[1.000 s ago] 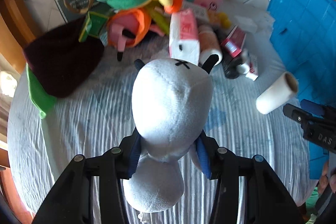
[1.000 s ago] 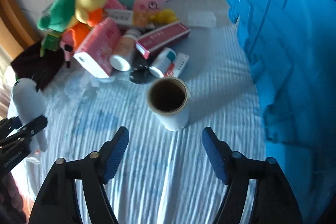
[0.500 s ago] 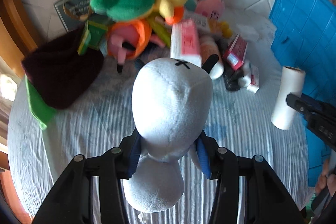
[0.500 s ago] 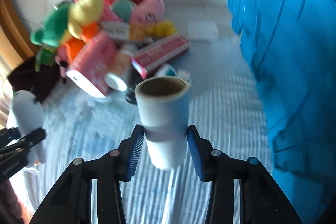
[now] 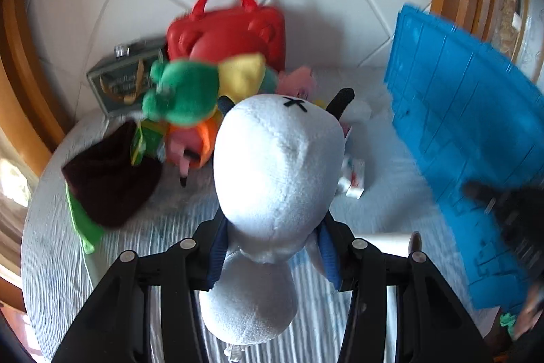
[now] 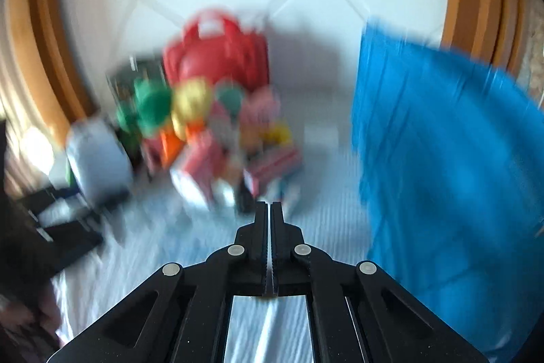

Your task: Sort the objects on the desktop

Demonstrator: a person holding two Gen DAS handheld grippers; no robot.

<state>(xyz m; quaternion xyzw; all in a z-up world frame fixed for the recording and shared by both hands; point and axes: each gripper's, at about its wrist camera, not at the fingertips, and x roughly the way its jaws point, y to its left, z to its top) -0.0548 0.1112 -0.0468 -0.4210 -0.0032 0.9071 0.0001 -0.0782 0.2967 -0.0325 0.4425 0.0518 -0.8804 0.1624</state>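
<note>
My left gripper (image 5: 272,247) is shut on a white plush toy (image 5: 275,165) with black ears, held at its neck above the striped tablecloth (image 5: 136,233). The right wrist view is blurred. There my right gripper (image 6: 269,210) is shut, its jaws together with nothing between them. A white paper roll (image 5: 391,240) lies on the cloth behind my left gripper's right finger. The right gripper shows as a dark blur (image 5: 510,210) in front of the blue crate (image 5: 476,142). The plush (image 6: 98,159) appears at the left of the right wrist view.
A pile of toys and boxes lies at the back: a green and yellow plush (image 5: 190,91), a red bag (image 5: 231,36), a grey box (image 5: 122,80). A dark brown cloth (image 5: 108,176) lies at the left. The blue crate (image 6: 442,142) stands at the right.
Both grippers have risen. The right gripper closed around the white roll half a second ago; now its jaws are together without it, and the roll lies on the cloth.
</note>
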